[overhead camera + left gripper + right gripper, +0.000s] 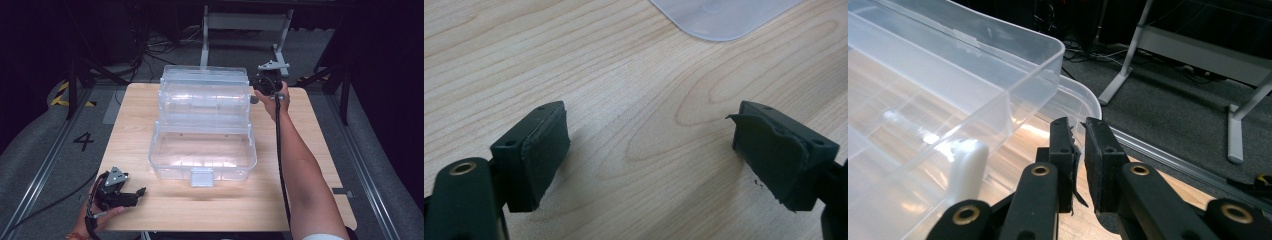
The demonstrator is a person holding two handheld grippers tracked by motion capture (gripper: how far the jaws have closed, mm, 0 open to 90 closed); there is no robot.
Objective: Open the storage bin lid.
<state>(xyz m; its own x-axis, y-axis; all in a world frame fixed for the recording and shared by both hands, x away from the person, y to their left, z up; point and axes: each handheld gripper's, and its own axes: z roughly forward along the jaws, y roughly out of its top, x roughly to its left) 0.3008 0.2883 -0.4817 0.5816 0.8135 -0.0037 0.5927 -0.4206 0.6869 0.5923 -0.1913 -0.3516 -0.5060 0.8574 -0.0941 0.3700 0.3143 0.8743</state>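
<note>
A clear plastic tiered box (202, 150) stands open in the middle of the wooden table (310, 150), its trays stepped up toward the back and a latch (202, 177) on the front wall. My left gripper (140, 192) rests near the table's front left corner, open, with bare wood between its pads (544, 150). A rounded corner of the box (724, 17) lies ahead of it. My right gripper (254, 97) is held at the box's far right upper corner, shut. In the right gripper view its tips (1082, 130) sit against the clear rim (1088, 102); whether they pinch it I cannot tell.
Beyond the table stands a grey metal frame (245, 22) with cables on the floor around it. A floor rail (45, 165) and a painted "4" (83, 141) lie to the left. Bare wood stretches along the table's front and right side.
</note>
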